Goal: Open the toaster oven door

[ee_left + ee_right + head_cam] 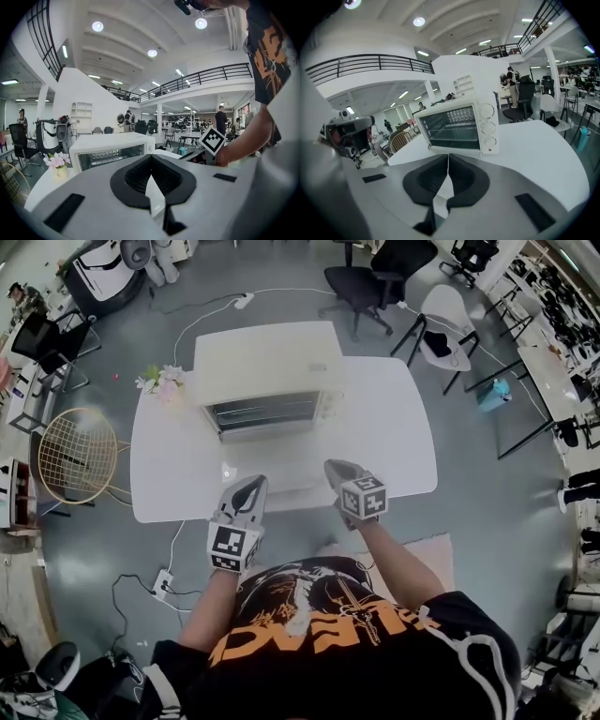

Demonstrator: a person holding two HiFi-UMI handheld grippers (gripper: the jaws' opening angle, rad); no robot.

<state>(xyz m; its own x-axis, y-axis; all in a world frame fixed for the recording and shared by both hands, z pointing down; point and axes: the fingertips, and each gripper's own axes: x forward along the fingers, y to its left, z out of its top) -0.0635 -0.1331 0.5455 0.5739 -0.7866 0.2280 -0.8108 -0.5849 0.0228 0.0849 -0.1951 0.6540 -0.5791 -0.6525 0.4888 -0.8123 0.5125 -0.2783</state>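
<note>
A white toaster oven (267, 379) stands at the far middle of the white table (394, 427), its front facing me. Its dark cavity with racks (450, 124) shows, with three knobs (488, 126) on the right. A pale flat panel (272, 470) lies in front of the opening; I cannot tell whether it is the lowered door. My left gripper (251, 482) sits near the table's front edge, jaws shut and empty (151, 158). My right gripper (333, 467) is just right of it, also shut on nothing (448, 157). Both are short of the oven.
A small vase of pink flowers (161, 381) stands at the table's far left corner. A wire chair (77, 454) is on the floor to the left, office chairs (375, 277) behind the table, and a power strip (161, 584) with cables by my feet.
</note>
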